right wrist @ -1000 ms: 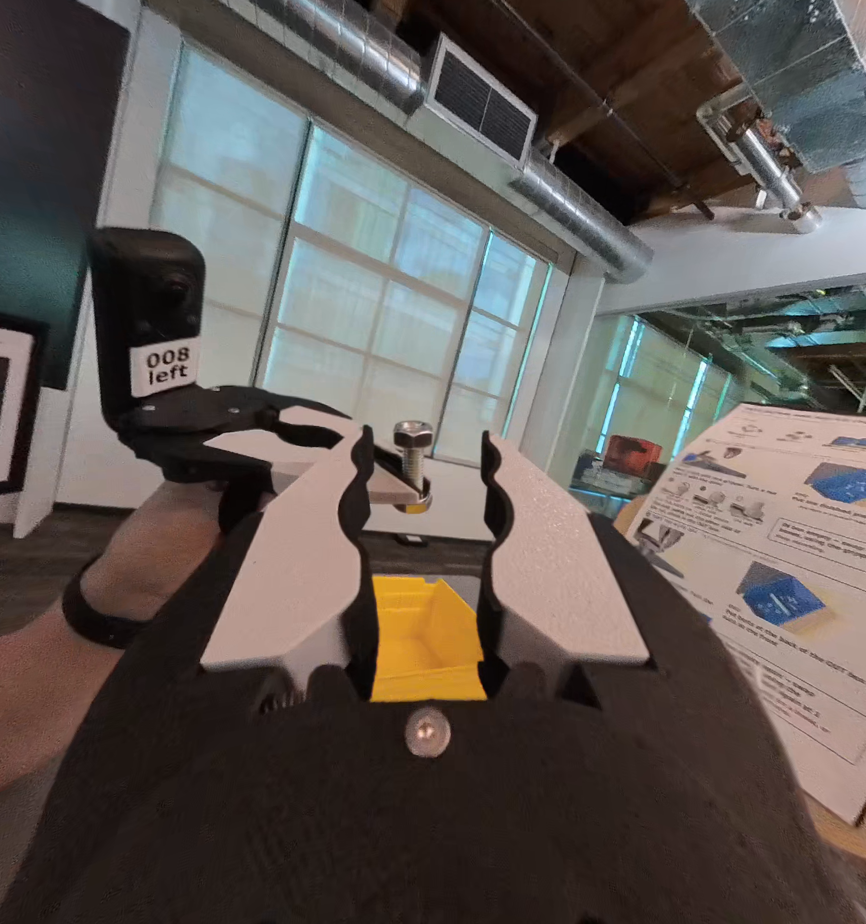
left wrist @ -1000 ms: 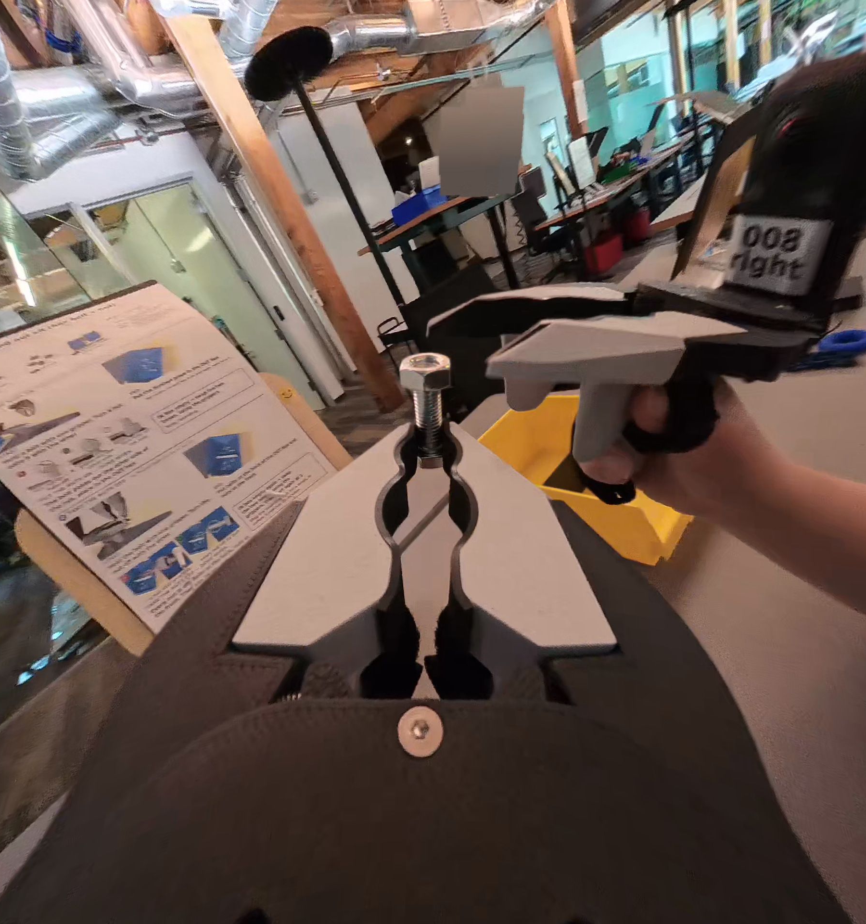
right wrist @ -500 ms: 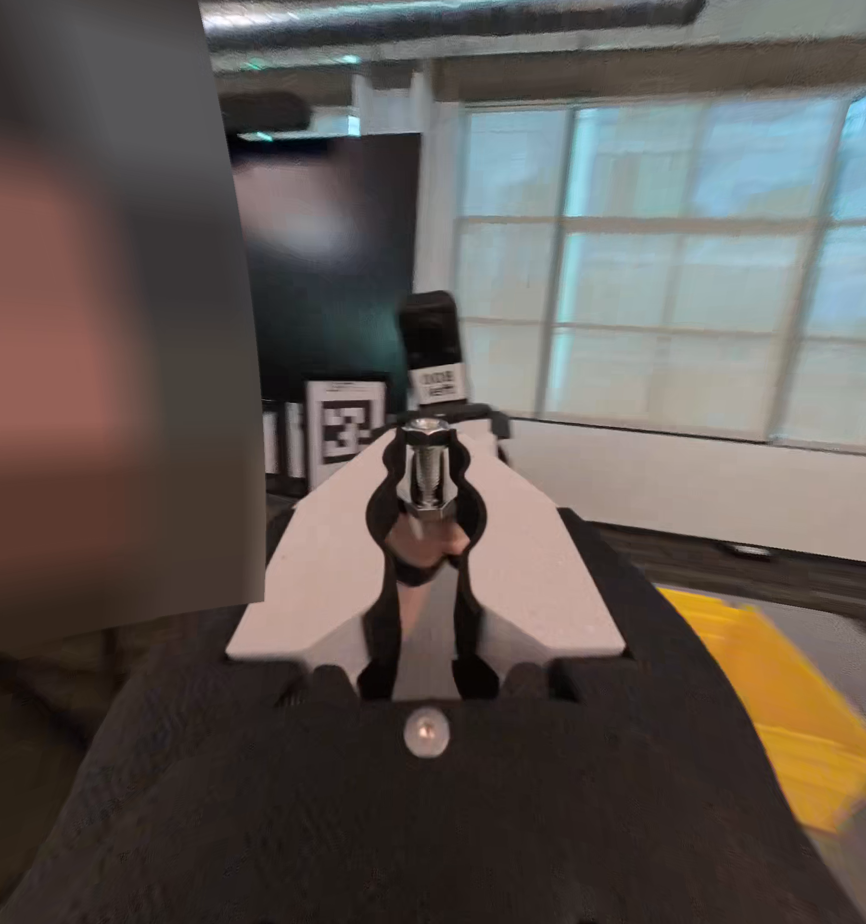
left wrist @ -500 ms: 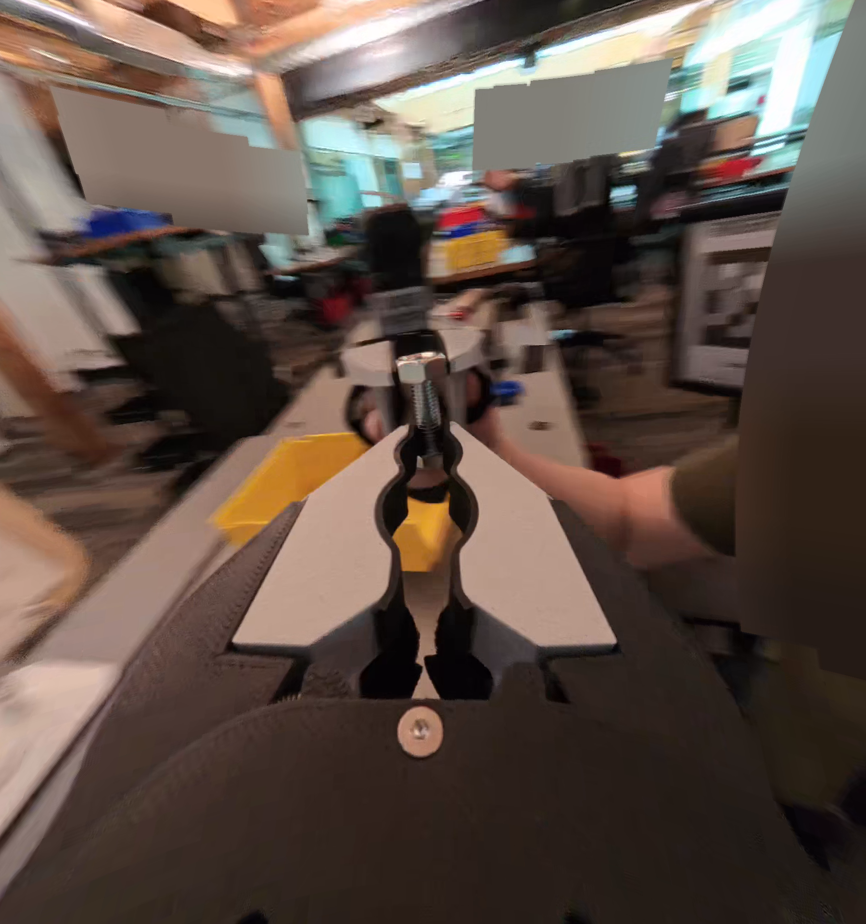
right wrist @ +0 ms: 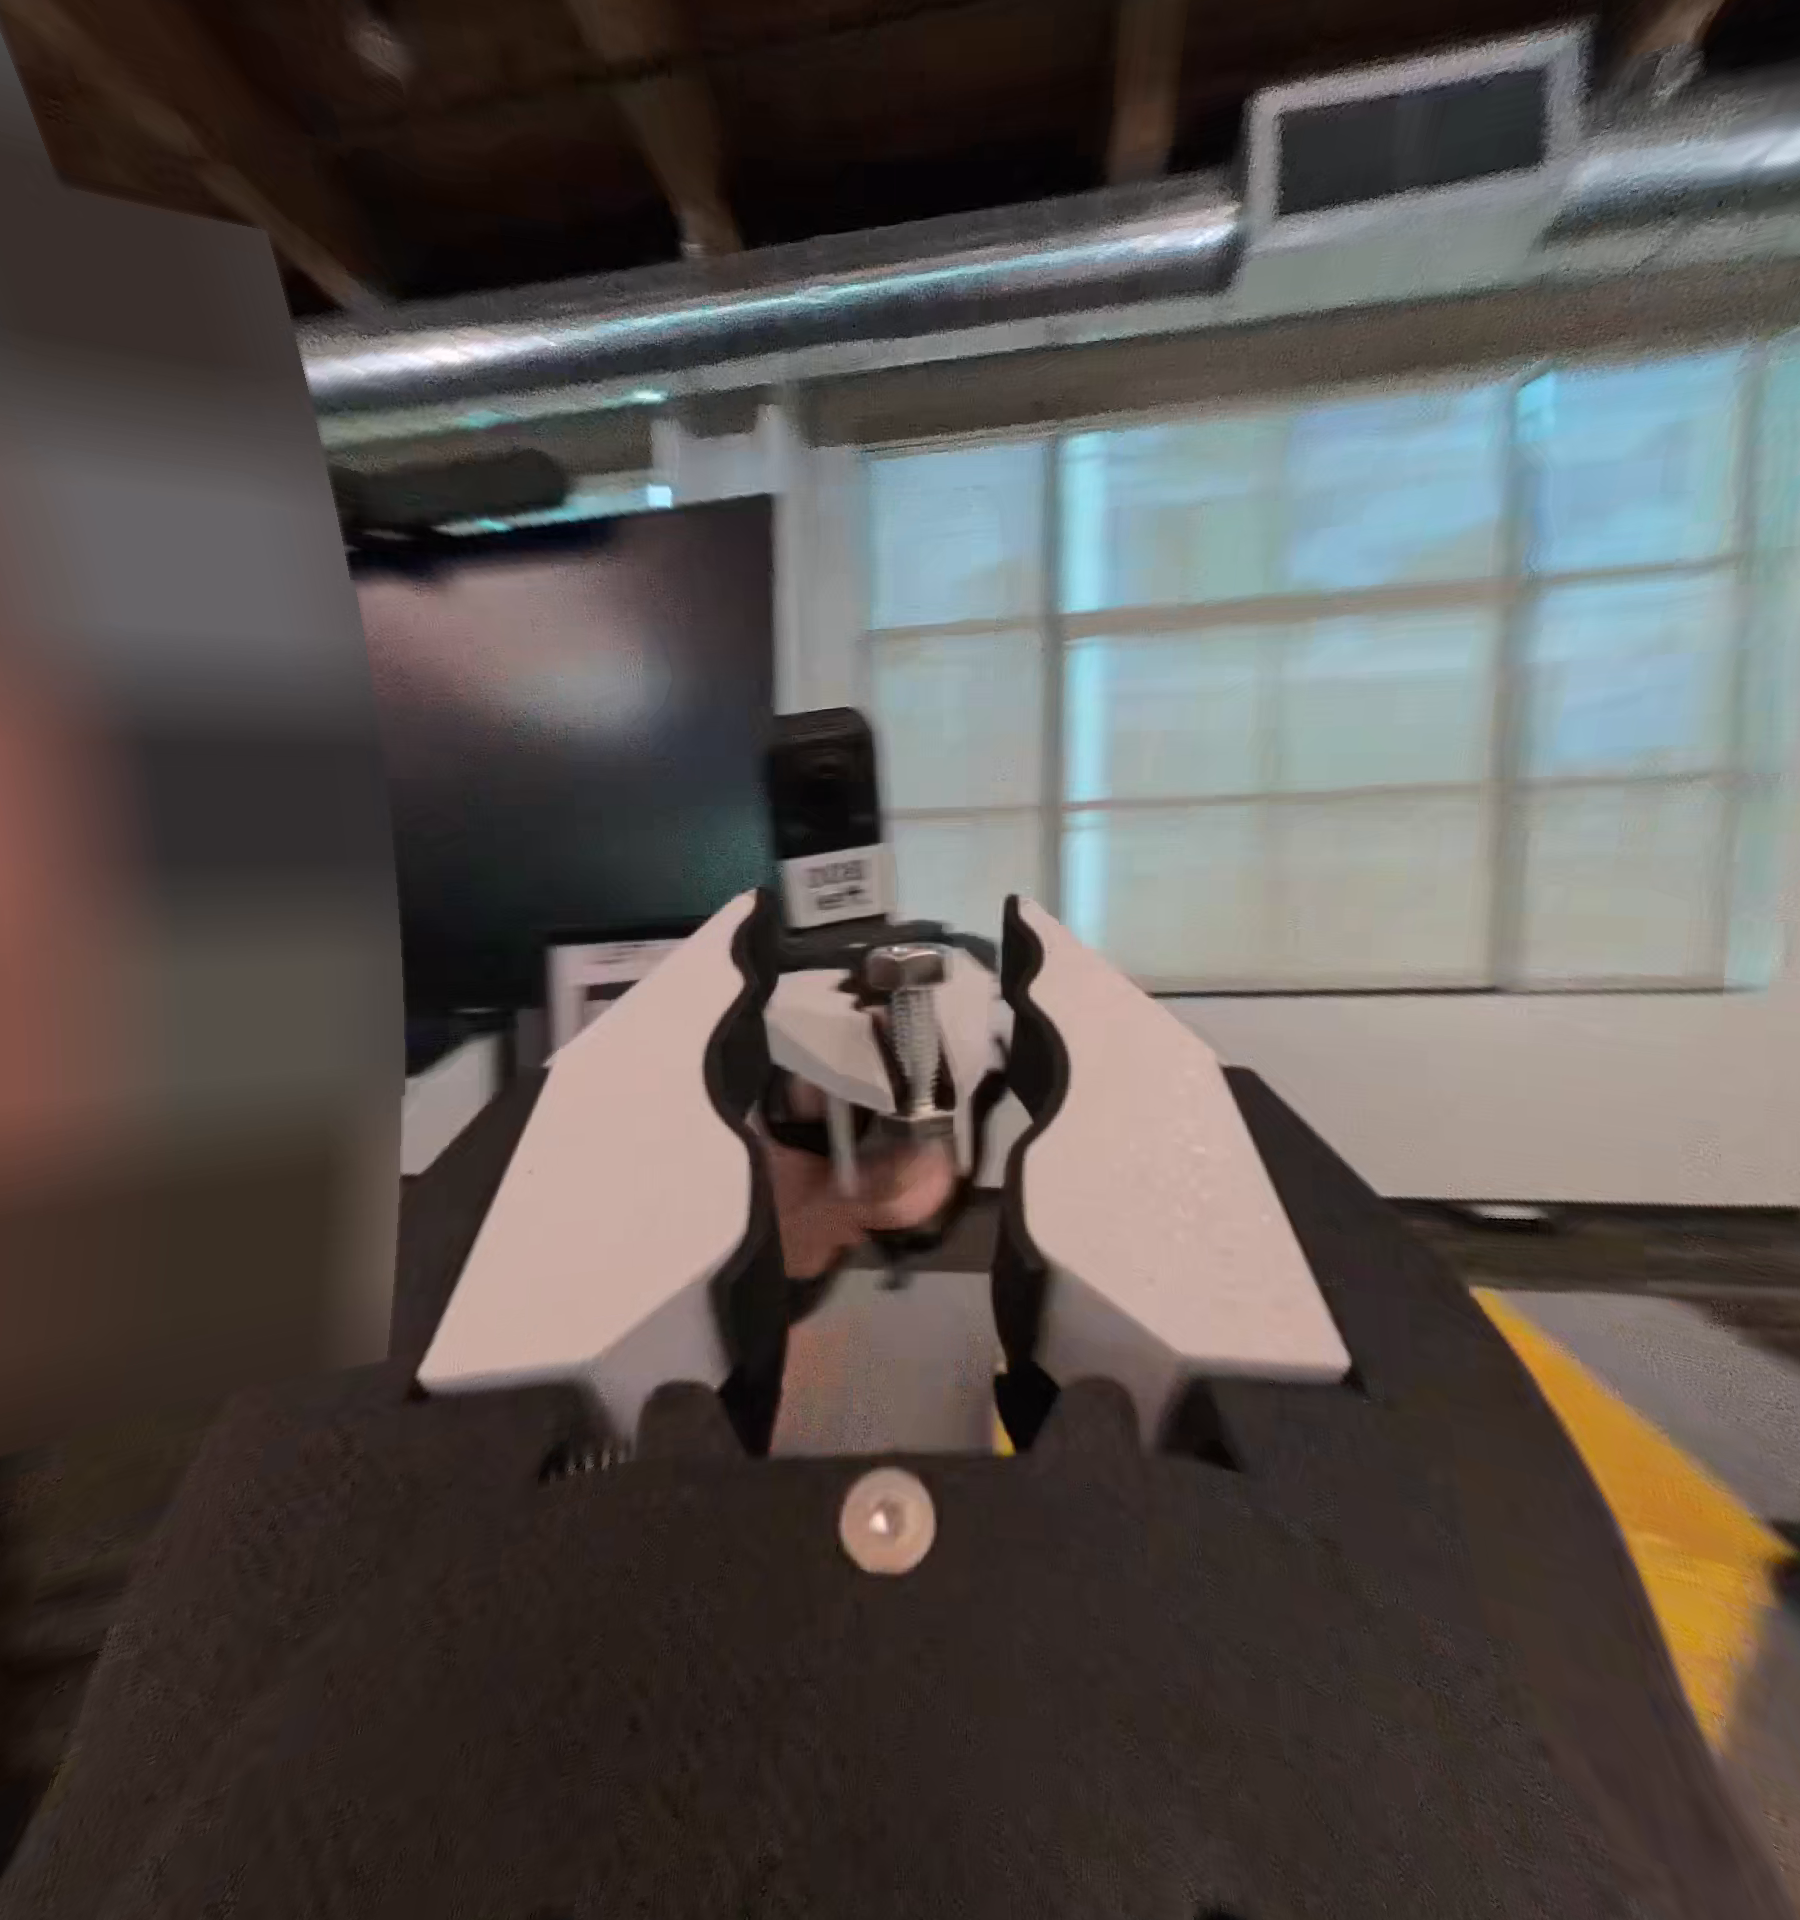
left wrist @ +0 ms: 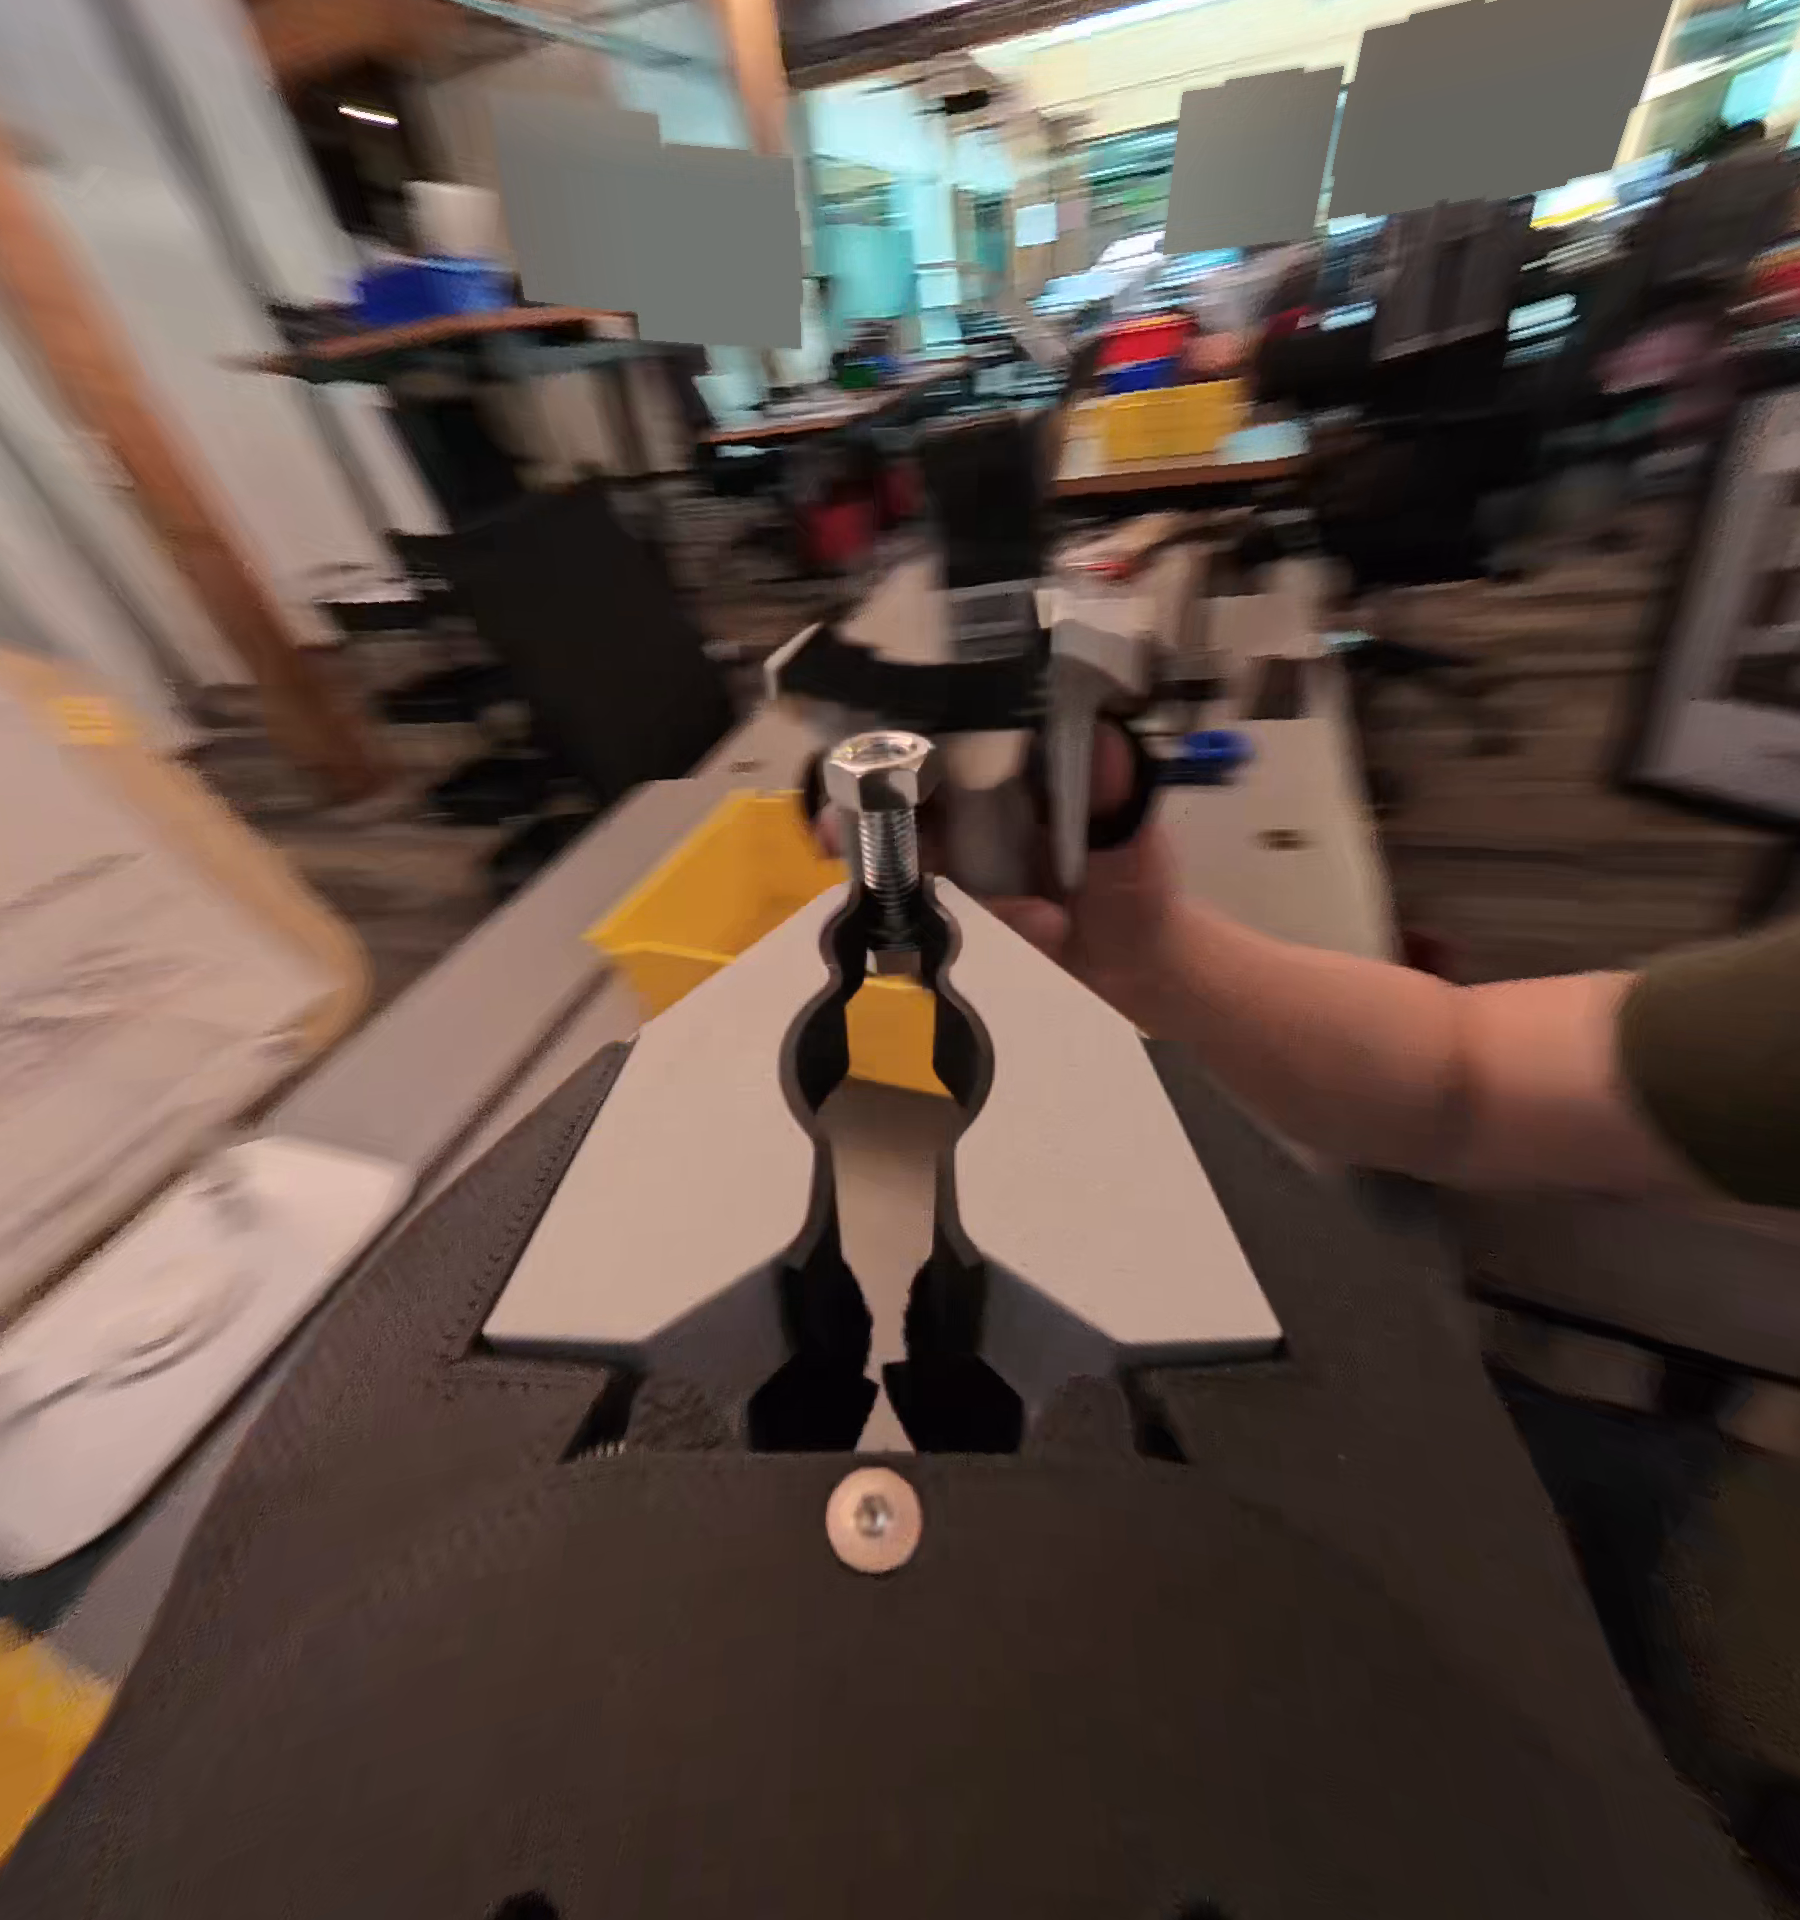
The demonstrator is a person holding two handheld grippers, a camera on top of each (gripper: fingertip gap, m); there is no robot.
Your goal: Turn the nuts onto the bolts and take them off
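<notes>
**Bolt clamped upright in the left gripper, right gripper facing it with jaws apart**

The left gripper point(left wrist: 888, 914) is closed on the threaded shank of a steel bolt point(left wrist: 880, 821), which stands upright with its hex head on top, clear above the fingertips. In the right wrist view, a nut point(right wrist: 920, 1110) sits low on the thread, just under the left gripper's fingers. The right gripper point(right wrist: 883, 935) faces it with its jaws spread and holds nothing; bolt and nut show in the gap between its fingers, farther off. Behind and below lies a yellow bin point(left wrist: 730, 883) on a grey table point(left wrist: 1291, 831). The surroundings are blurred.

The bolt and nut are likely rigid, smooth metal, small but dense, and not fragile. The thread gives some bite, yet the shank could twist or slip in the grip. The nut is best taken across two opposite flats, squarely, while the left gripper stays on the shank and leaves the nut free.
</notes>
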